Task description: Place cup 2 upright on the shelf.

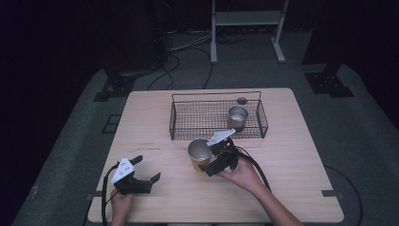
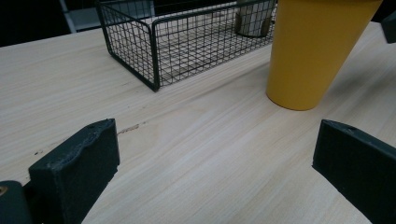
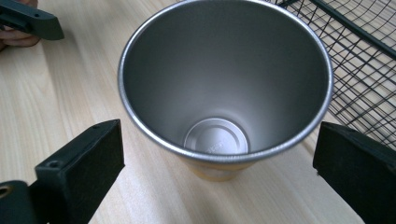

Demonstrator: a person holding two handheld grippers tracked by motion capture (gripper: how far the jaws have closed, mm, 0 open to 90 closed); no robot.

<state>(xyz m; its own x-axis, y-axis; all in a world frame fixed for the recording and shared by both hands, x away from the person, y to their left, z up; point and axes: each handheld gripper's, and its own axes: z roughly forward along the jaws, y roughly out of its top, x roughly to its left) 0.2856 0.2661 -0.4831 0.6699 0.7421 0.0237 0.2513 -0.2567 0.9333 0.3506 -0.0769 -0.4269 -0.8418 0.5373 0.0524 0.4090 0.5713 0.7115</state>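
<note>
A yellow cup (image 1: pixel 199 153) with a steel inside stands upright on the wooden table (image 1: pixel 282 179), just in front of a black wire basket (image 1: pixel 216 117). My right gripper (image 1: pixel 210 156) is open right beside the cup. In the right gripper view the cup (image 3: pixel 224 84) stands empty, with the wide-apart jaws flanking its rim without touching it. My left gripper (image 1: pixel 147 168) is open low over the table's front left. In its view the yellow cup (image 2: pixel 303 56) stands ahead to the right, and nothing lies between the jaws.
A small steel cup (image 1: pixel 237 117) stands inside the basket's right half, and it shows behind the mesh (image 2: pixel 154 46) in the left gripper view. A small dark disc (image 1: pixel 242 100) lies behind the basket. Bare tabletop stretches to the left and right.
</note>
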